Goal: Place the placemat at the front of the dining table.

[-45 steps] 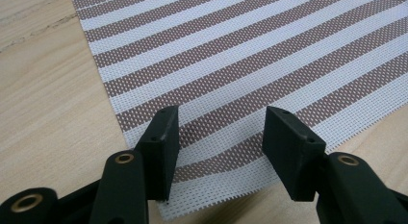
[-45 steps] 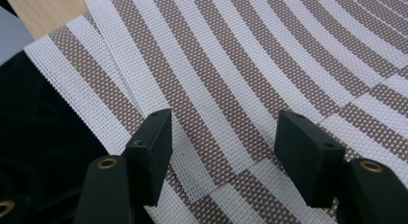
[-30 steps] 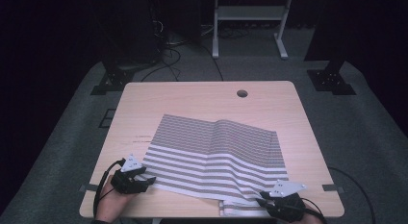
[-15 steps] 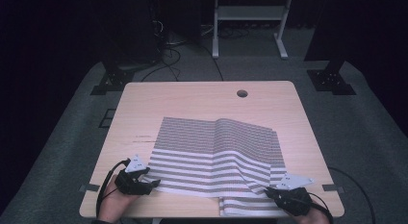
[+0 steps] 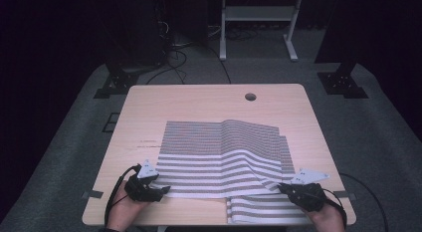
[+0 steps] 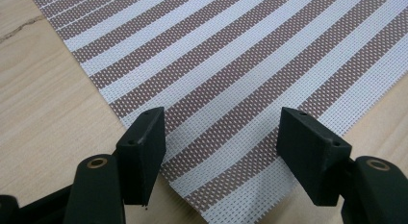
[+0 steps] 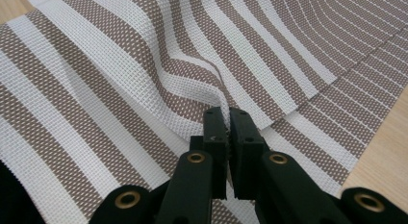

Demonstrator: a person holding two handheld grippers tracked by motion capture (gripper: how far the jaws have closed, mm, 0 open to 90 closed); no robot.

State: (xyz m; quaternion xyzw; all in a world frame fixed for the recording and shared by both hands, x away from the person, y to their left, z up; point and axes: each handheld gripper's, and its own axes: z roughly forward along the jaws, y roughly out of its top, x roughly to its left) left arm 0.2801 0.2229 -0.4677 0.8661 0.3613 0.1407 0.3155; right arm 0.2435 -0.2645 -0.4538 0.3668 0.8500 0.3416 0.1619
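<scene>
Light wooden table (image 5: pixel 149 107) with a round hole, striped woven mat (image 5: pixel 219 152) lying on it

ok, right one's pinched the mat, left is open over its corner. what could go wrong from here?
1. The right hand-held gripper holds only a thin fold of the mat; a hard pull might slip it free.
2. The left hand-held gripper stands open astride the near corner, gripping nothing, so lifting on the right could drag the whole mat sideways.
3. A second striped layer lies under the right edge and may get snagged along.
</scene>
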